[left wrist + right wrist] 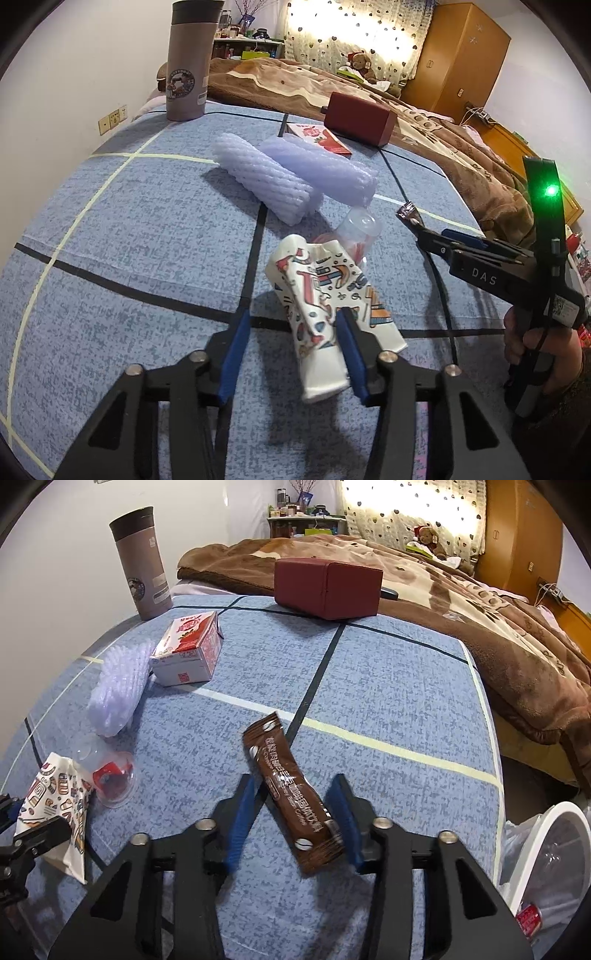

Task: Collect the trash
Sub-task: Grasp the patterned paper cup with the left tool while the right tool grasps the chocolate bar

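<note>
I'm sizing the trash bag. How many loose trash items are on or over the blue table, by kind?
Foam net sleeves: 2
Crushed paper cup: 1
Clear plastic cup: 1
Drink carton: 1
Brown sachet: 1
Total: 6
The thermos and red box are left out.

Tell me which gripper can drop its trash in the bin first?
Probably the right gripper. The brown coffee packet sits between its fingers, and the white bin stands beside it at the table's right edge. The left gripper, at the crushed paper cup, is farther from it.

Carton (188,648) beside foam sleeve (118,686) (touching)
</note>
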Action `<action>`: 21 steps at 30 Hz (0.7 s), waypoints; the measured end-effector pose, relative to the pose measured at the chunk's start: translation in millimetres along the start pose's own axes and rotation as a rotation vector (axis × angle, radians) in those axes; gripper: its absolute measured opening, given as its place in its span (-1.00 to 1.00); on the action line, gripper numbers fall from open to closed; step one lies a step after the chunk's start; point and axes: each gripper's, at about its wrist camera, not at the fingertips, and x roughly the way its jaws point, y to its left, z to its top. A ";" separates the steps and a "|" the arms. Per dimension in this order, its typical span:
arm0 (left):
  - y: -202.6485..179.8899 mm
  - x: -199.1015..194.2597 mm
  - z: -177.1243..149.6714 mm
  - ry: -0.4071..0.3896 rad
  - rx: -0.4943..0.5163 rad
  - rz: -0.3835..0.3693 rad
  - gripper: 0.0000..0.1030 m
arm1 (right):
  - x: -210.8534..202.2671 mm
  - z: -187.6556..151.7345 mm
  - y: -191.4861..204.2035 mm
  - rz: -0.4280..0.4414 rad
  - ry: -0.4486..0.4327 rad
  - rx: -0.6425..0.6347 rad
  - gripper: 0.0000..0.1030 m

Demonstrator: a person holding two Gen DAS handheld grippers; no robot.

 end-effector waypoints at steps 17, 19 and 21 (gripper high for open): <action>-4.8 -3.2 1.5 -0.017 0.021 -0.013 -0.58 | -4.3 -6.5 -0.7 0.025 -0.008 0.043 -0.57; -6.8 -5.3 1.4 -0.025 0.033 -0.005 -0.58 | -5.5 -7.7 -0.9 0.026 -0.010 0.049 -0.58; -8.6 -7.7 2.0 -0.032 0.038 -0.009 -0.59 | -6.9 -9.2 -1.8 0.026 -0.014 0.058 -0.58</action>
